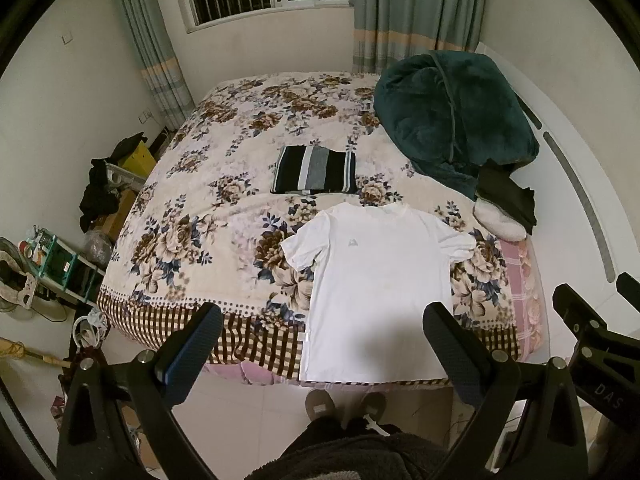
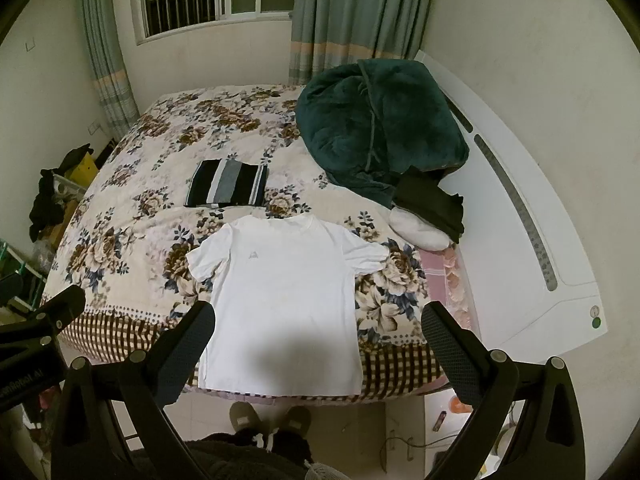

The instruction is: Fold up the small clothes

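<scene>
A white T-shirt (image 1: pixel 376 280) lies spread flat, sleeves out, at the near edge of the floral bed; it also shows in the right wrist view (image 2: pixel 280 292). A folded black, white and grey striped garment (image 1: pixel 314 170) lies behind it, seen too in the right wrist view (image 2: pixel 226 184). My left gripper (image 1: pixel 322 320) is open and empty, held high above the shirt's hem. My right gripper (image 2: pixel 318 320) is open and empty, above the shirt's lower right side. The right gripper shows at the left view's right edge (image 1: pixel 592 328).
A dark green blanket heap (image 1: pixel 452 120) and a dark garment on a white pillow (image 1: pixel 506 204) sit at the bed's right. The bed (image 1: pixel 208 208) has a white headboard (image 2: pixel 528 240) on the right. Clutter and shelves (image 1: pixel 60 256) stand left. The person's slippers (image 1: pixel 344 402) are on the floor.
</scene>
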`<state>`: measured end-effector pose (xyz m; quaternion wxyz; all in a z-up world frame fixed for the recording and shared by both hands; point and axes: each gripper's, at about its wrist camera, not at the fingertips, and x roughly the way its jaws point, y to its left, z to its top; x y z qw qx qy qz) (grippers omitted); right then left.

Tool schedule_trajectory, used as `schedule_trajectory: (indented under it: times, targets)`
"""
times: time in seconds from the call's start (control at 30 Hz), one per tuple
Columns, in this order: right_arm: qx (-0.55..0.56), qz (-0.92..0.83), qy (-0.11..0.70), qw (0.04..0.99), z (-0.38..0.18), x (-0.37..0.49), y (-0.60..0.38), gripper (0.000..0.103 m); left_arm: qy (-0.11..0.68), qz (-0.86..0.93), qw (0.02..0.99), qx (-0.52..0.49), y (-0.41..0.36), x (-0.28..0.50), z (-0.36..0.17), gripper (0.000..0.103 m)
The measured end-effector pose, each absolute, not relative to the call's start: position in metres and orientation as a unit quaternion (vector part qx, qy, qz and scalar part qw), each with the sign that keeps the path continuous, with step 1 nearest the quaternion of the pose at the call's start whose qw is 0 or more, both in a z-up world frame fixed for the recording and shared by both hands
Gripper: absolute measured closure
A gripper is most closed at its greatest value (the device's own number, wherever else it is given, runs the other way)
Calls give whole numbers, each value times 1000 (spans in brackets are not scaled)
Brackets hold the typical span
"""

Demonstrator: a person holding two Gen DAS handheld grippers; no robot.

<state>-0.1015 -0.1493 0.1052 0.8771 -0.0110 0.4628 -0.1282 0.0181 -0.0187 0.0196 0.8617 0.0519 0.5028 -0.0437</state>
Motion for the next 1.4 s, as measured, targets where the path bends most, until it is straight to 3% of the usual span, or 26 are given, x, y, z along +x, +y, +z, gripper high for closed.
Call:
schedule_trajectory:
  times: [1.4]
  targets:
    - [-13, -125, 456, 881, 138, -76, -149, 0, 497, -48, 865, 48, -13, 15, 23, 1]
